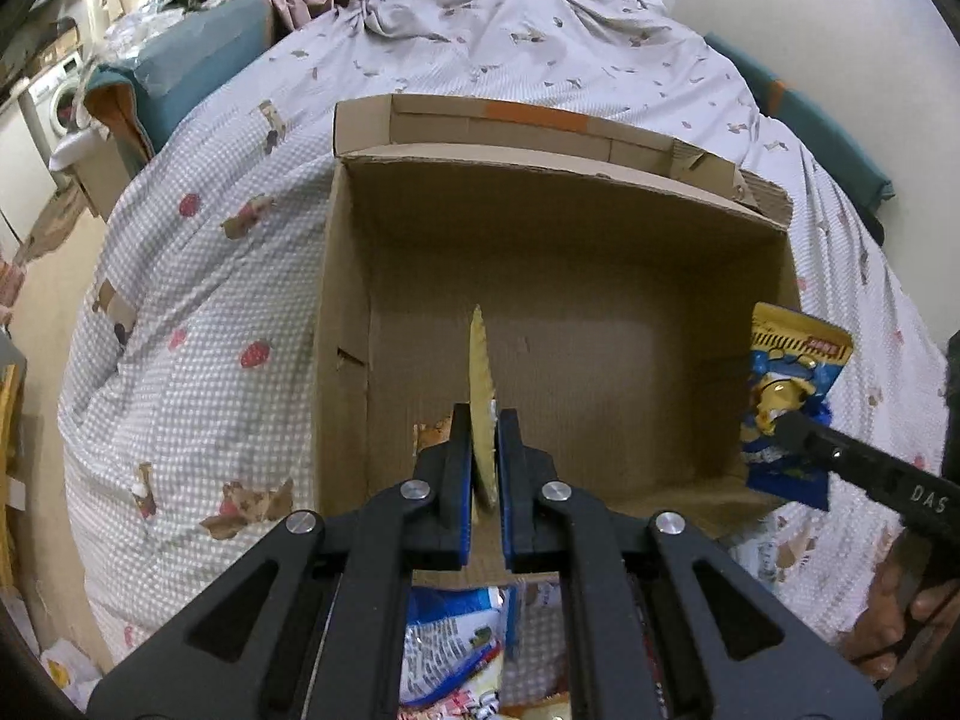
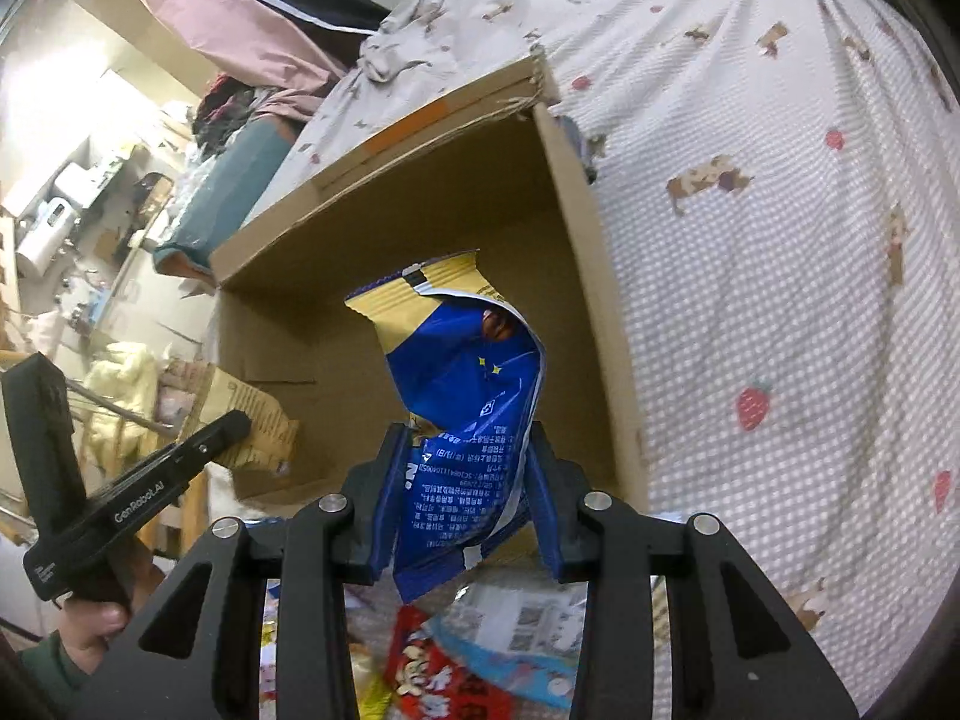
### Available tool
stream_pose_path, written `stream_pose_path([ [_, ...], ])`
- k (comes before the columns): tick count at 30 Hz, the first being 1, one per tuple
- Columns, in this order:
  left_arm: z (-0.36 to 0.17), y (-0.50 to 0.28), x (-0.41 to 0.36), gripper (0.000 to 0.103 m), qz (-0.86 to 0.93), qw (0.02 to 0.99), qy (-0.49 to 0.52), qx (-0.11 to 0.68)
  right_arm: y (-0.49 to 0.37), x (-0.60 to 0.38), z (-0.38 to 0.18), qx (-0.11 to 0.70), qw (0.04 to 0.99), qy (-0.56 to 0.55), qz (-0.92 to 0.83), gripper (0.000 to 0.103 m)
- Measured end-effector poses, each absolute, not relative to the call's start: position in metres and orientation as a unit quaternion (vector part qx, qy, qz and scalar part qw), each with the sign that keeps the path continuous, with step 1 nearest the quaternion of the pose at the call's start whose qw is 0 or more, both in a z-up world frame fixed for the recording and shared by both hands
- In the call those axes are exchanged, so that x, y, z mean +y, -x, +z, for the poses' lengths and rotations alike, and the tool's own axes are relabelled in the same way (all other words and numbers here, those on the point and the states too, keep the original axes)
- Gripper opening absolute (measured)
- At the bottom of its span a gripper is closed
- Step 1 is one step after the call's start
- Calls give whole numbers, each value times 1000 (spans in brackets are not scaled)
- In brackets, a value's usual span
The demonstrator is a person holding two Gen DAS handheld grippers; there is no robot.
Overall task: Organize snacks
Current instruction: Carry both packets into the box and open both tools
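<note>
An open cardboard box (image 1: 342,276) lies on the bed; it also shows in the right wrist view (image 2: 576,192). My left gripper (image 1: 483,420) is shut on a gold snack packet (image 1: 479,360), seen edge-on, held over the box's near part. In the right wrist view that packet (image 2: 258,420) shows at the left with the left gripper (image 2: 231,429) on it. My right gripper (image 2: 468,438) is shut on a blue and gold snack bag (image 2: 468,384), held over the box opening. In the left wrist view this bag (image 1: 786,396) is at the box's right wall, with the right gripper (image 1: 792,429) on it.
Several more snack packets (image 2: 444,672) lie on the bedspread below the grippers, near the box's front edge, also in the left wrist view (image 1: 456,648). The checked bedspread (image 1: 198,324) surrounds the box. Cluttered furniture and a washing machine (image 1: 60,102) stand at the left.
</note>
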State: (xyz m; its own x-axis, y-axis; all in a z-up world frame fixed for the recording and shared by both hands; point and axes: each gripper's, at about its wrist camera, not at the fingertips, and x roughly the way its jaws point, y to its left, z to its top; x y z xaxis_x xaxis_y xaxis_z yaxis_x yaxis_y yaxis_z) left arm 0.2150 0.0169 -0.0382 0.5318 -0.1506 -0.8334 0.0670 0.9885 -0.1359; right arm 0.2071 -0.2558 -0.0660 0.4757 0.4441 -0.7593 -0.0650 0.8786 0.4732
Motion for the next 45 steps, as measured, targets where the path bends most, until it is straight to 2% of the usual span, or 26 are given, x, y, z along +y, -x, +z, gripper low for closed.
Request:
stream_pose_path([
  [8, -41, -218, 7, 5, -67, 878, 32, 473, -216, -246, -69, 494, 847, -152, 125, 39],
  [15, -42, -219, 2, 5, -79, 874, 37, 479, -218, -243, -71, 493, 831, -195, 167, 45],
  [18, -40, -217, -1, 6, -86, 874, 31, 478, -216, -245, -64, 476, 836, -209, 173, 60],
  [19, -39, -216, -2, 8, -87, 874, 27, 477, -215, -246, -62, 469, 840, -211, 174, 69],
  [20, -38, -215, -3, 17, -89, 874, 24, 477, -214, -248, -59, 460, 844, -214, 174, 75],
  [21, -37, -214, -5, 25, -93, 875, 23, 474, -212, -249, -57, 454, 847, -215, 173, 77],
  [23, -33, -210, -5, 71, -97, 880, 28, 465, -211, -252, -55, 450, 851, -213, 169, 78],
  [25, -27, -207, -5, 85, -93, 887, 29, 451, -211, -252, -56, 455, 850, -210, 163, 78],
  [45, -17, -194, 6, 86, -74, 901, 24, 428, -212, -242, -51, 458, 857, -166, 166, 78],
])
